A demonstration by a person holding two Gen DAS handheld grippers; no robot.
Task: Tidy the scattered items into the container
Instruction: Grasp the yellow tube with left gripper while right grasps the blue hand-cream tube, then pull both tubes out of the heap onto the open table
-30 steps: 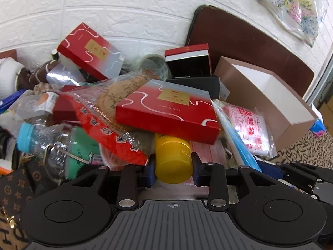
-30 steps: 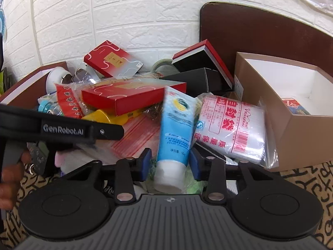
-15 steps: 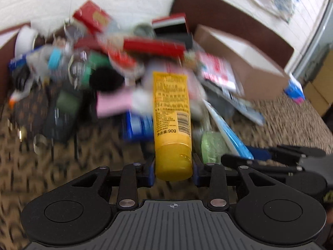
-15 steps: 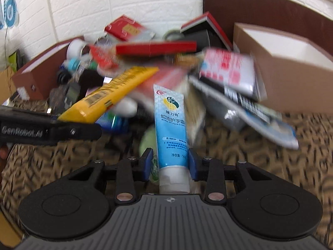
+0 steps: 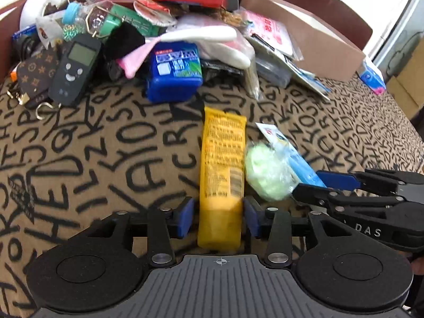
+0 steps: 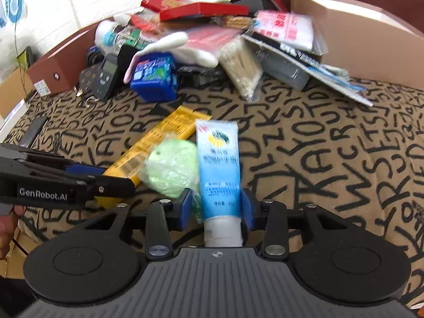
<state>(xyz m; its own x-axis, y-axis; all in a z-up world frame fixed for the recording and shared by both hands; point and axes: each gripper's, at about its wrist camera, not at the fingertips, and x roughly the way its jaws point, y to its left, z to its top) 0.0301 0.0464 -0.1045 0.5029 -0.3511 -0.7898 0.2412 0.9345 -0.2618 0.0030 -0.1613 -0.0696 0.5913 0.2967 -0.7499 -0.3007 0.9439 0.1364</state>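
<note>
Two tubes lie side by side on the patterned cloth (image 5: 79,159), well clear of the heap; we judge this a setting-down step. Our left gripper (image 5: 218,216) has just been opening, its jaws now parted around the yellow tube (image 5: 221,159) with gaps at both pads. Our right gripper (image 6: 215,208) has likewise been opening, the blue tube (image 6: 218,156) between its jaws, apparently freed. A green wrapped ball (image 6: 169,167) rests between the tubes. The brown box (image 6: 371,42) stands well apart; next we must regrip and carry the tubes there.
</note>
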